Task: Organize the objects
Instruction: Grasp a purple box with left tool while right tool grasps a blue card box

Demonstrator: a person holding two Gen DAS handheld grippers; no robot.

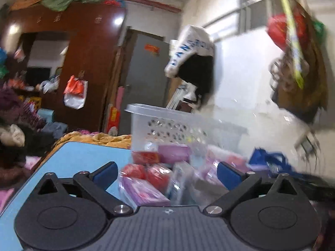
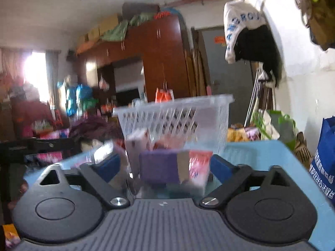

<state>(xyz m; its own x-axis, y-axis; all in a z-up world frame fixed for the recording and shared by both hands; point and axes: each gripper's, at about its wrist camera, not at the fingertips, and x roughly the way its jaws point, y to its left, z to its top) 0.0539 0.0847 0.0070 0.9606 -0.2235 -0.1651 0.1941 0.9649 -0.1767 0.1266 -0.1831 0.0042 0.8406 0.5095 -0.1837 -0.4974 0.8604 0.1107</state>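
Note:
A white perforated plastic basket [image 1: 167,125] stands on the light blue table [image 1: 79,159]; it also shows in the right wrist view [image 2: 173,115]. Several small wrapped packets, purple, pink and red [image 1: 150,179], lie piled on the table in front of the basket. My left gripper [image 1: 167,173] is open just before the pile, holding nothing. In the right wrist view my right gripper [image 2: 165,167] is open, with a purple packet [image 2: 159,167] and a pink-red packet [image 2: 199,165] lying between its blue pads. Both views are blurred.
A blue bag [image 2: 324,156] stands at the table's right edge and also shows in the left wrist view [image 1: 270,159]. A brown wardrobe [image 2: 146,62], a grey door [image 1: 144,73], hanging clothes [image 1: 192,58] and heaps of clothes [image 1: 12,125] surround the table.

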